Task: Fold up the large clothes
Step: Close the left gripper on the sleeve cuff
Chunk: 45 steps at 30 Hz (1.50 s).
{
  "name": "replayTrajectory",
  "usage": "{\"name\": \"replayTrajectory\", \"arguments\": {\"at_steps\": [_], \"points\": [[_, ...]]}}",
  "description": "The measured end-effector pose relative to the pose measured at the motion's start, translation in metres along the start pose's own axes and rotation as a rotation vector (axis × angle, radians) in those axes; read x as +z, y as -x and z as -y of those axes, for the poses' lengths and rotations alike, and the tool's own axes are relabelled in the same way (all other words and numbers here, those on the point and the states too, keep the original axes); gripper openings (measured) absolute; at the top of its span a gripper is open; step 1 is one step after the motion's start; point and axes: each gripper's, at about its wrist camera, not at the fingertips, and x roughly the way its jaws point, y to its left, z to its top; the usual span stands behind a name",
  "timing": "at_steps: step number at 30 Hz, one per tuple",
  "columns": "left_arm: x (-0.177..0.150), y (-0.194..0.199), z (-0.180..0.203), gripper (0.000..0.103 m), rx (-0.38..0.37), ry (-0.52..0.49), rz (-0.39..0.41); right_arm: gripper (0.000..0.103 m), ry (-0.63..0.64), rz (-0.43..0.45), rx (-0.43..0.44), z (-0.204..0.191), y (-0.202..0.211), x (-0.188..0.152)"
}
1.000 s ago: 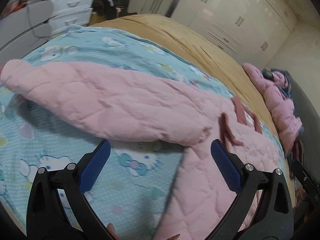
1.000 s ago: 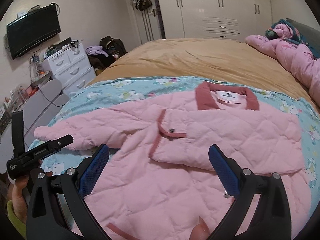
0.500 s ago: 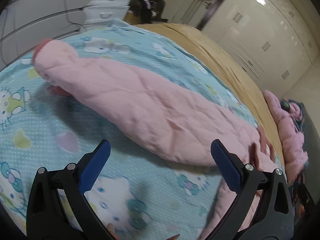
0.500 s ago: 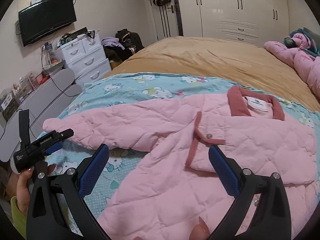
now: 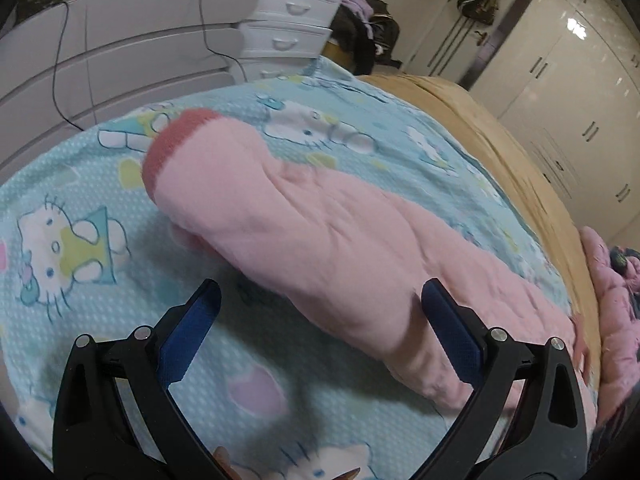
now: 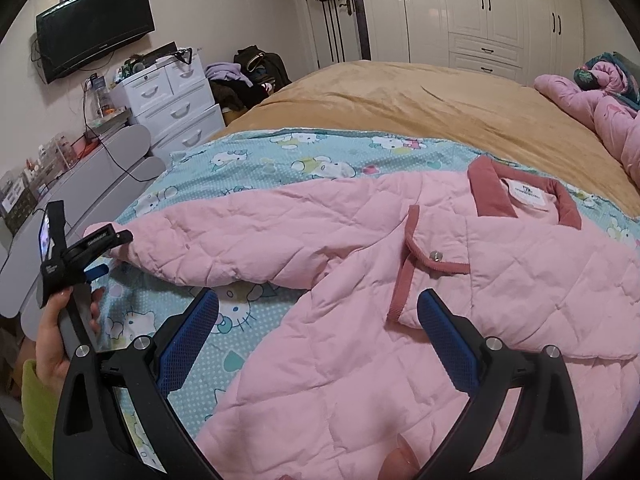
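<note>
A pink quilted jacket (image 6: pixel 420 300) with a dark pink collar (image 6: pixel 490 192) lies spread face up on a blue cartoon-print sheet (image 6: pixel 256 168). Its sleeve (image 5: pixel 320 240) stretches out to the left, ending in a dark pink cuff (image 5: pixel 176 140). My left gripper (image 5: pixel 320 320) hangs open just short of the sleeve's middle, nothing between its blue pads. In the right wrist view the left gripper (image 6: pixel 98 252) sits beside the sleeve's cuff end, held by a hand (image 6: pixel 52 344). My right gripper (image 6: pixel 318 320) is open above the jacket's front, near the snap flap (image 6: pixel 436 258).
The bed's tan cover (image 6: pixel 400 100) lies beyond the sheet. A pink bundle of bedding (image 6: pixel 592 104) sits at the far right. White drawers (image 6: pixel 176 108) and a grey unit (image 5: pixel 120 60) stand along the left side. White wardrobes (image 6: pixel 500 12) line the back wall.
My left gripper has travelled left along the sleeve toward its cuff, which now shows in full. The right gripper has drifted slightly left over the jacket's front. Both stay open.
</note>
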Motion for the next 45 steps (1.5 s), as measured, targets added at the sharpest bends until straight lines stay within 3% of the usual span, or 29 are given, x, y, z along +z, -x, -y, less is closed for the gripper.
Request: {"name": "replayTrajectory", "arguments": {"at_steps": [8, 10, 15, 16, 19, 21, 23, 25, 27, 30, 37, 40, 45], "points": [[0.007, -0.011, -0.013, 0.091, -0.011, 0.020, 0.040, 0.099, 0.015, -0.019, -0.003, -0.006, -0.004, -0.006], [0.008, -0.013, -0.017, 0.066, -0.055, 0.043, 0.049, 0.099, 0.009, -0.018, -0.001, -0.004, -0.003, -0.007], [0.008, -0.011, -0.017, 0.028, -0.112, 0.045, 0.080, 0.099, -0.020, -0.017, -0.004, 0.004, 0.001, -0.012], [0.009, -0.009, -0.017, 0.024, -0.119, 0.048, 0.092, 0.099, -0.026, -0.017, -0.003, 0.007, 0.003, -0.013], [0.009, 0.009, -0.020, 0.022, -0.183, 0.067, 0.155, 0.099, -0.034, -0.012, 0.001, 0.012, 0.008, -0.015], [0.010, 0.031, -0.021, 0.021, -0.257, 0.068, 0.239, 0.099, -0.041, -0.006, 0.001, 0.016, 0.012, -0.016], [0.009, 0.057, -0.013, 0.021, -0.315, 0.008, 0.349, 0.099, -0.052, -0.003, 0.001, 0.021, 0.015, -0.017], [0.006, 0.063, -0.005, 0.021, -0.296, -0.044, 0.384, 0.099, -0.062, 0.000, 0.003, 0.024, 0.017, -0.018], [0.006, 0.050, -0.001, 0.020, -0.213, -0.060, 0.334, 0.099, -0.074, 0.004, 0.003, 0.029, 0.020, -0.019], [0.005, 0.011, -0.021, 0.020, -0.152, 0.017, 0.190, 0.099, -0.088, 0.010, 0.002, 0.035, 0.025, -0.020], [-0.005, -0.037, -0.053, 0.023, -0.095, 0.118, 0.019, 0.099, -0.126, -0.001, -0.010, 0.047, 0.027, -0.024], [-0.009, -0.032, -0.057, 0.018, -0.135, 0.159, 0.023, 0.099, -0.135, -0.020, -0.013, 0.050, 0.028, -0.027], [-0.002, 0.014, -0.040, 0.016, -0.192, 0.121, 0.124, 0.099, -0.140, 0.002, 0.004, 0.054, 0.042, -0.028]]}}
